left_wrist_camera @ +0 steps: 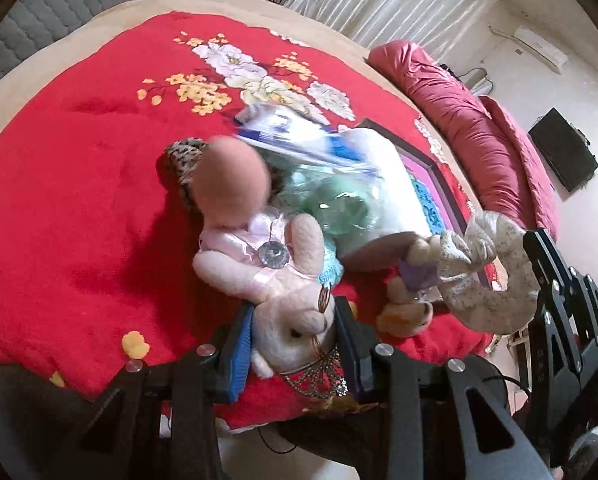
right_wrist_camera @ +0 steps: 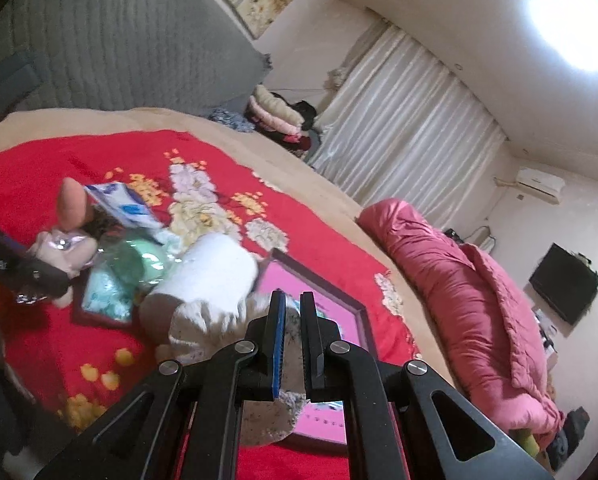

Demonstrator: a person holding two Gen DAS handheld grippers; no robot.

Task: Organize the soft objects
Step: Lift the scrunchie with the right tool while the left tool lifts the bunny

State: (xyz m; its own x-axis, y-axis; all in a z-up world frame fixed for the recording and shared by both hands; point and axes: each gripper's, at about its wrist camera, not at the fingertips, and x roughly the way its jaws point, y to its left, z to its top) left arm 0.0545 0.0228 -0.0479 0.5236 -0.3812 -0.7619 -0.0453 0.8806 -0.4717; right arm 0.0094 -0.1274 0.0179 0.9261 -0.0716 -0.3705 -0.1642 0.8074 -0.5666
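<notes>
A red floral blanket (left_wrist_camera: 79, 184) covers the bed, white curtains (right_wrist_camera: 403, 136) at 1 o'clock. The left gripper (left_wrist_camera: 295, 344) clamps the pink plush rabbit (left_wrist_camera: 275, 280), whose long axis runs toward 11 o'clock, head nearest the gripper. The right gripper (right_wrist_camera: 293, 344) pinches the speckled fabric toy (right_wrist_camera: 203, 324) beside it.

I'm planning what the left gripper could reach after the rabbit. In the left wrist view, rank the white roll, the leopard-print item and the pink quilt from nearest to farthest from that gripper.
From the left gripper, shut on the plush rabbit:
1. White roll, ahead and to the right.
2. Leopard-print item, ahead and left, behind the doll; close to call with the roll.
3. Pink quilt, far right edge of the bed.
</notes>
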